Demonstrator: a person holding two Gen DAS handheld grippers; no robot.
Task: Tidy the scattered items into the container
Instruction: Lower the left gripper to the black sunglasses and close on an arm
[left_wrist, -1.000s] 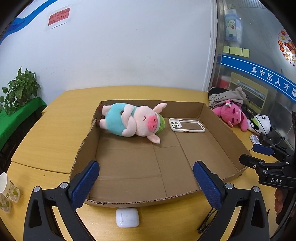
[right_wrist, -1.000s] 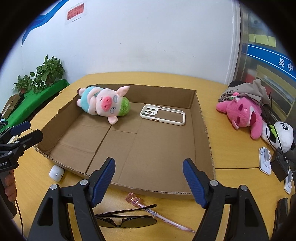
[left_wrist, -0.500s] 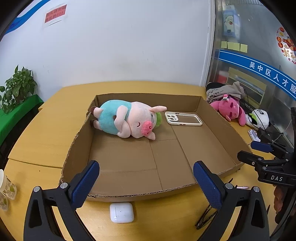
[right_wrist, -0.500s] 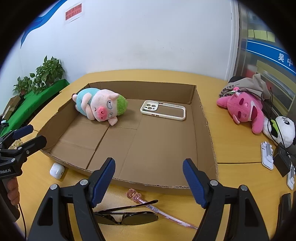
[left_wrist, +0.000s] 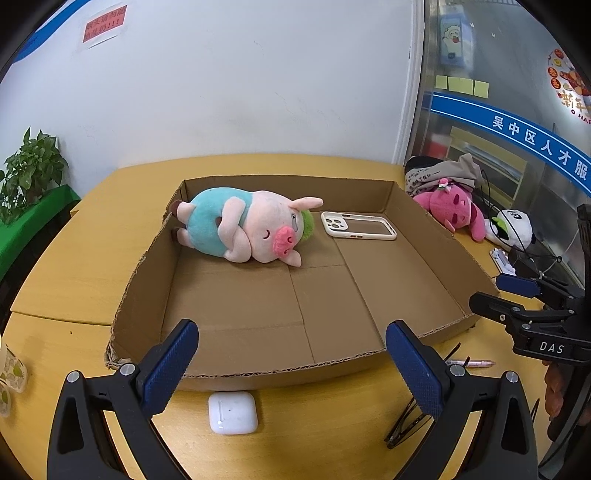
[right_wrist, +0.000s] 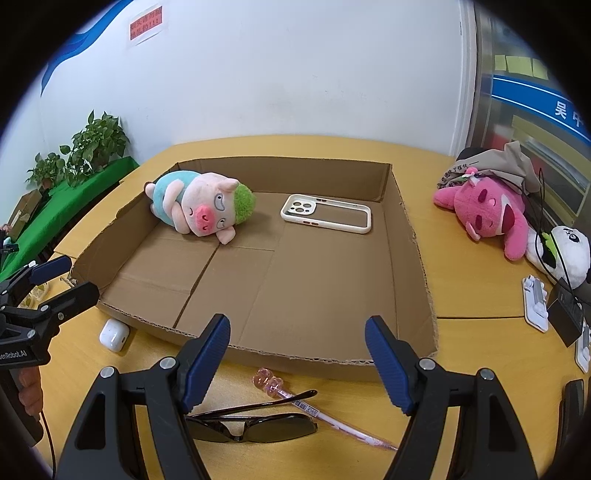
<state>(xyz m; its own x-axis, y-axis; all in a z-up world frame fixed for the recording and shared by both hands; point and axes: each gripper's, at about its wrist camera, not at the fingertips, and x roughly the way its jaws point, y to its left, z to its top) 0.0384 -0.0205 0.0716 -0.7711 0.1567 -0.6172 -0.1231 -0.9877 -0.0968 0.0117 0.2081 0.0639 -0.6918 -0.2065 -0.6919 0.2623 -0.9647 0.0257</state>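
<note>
A shallow cardboard tray (left_wrist: 258, 365) (right_wrist: 325, 362) lies on the wooden table. In it lie a pig plush (left_wrist: 243, 229) (right_wrist: 201, 212) and a white phone case (left_wrist: 358, 230) (right_wrist: 327, 214). Outside, along the tray's near wall, lie a white earbud case (left_wrist: 232, 411) (right_wrist: 114, 334), black sunglasses (right_wrist: 251, 428) (left_wrist: 410, 424) and a pink pen (right_wrist: 314, 411) (left_wrist: 471, 363). My left gripper (left_wrist: 291, 369) is open and empty above the earbud case. My right gripper (right_wrist: 297, 362) is open and empty above the sunglasses and pen.
A pink plush (right_wrist: 487, 212) (left_wrist: 452, 206), a panda plush (right_wrist: 565, 254) and a grey cloth (right_wrist: 498, 162) lie right of the tray with cables and white adapters (right_wrist: 535, 301). A paper cup (left_wrist: 9, 373) stands at the left. Potted plants (right_wrist: 96, 144) stand far left.
Both grippers have drawn back and lowered, so the tray looks farther and the earbud case, sunglasses and pen show more fully. Nothing was grasped.
</note>
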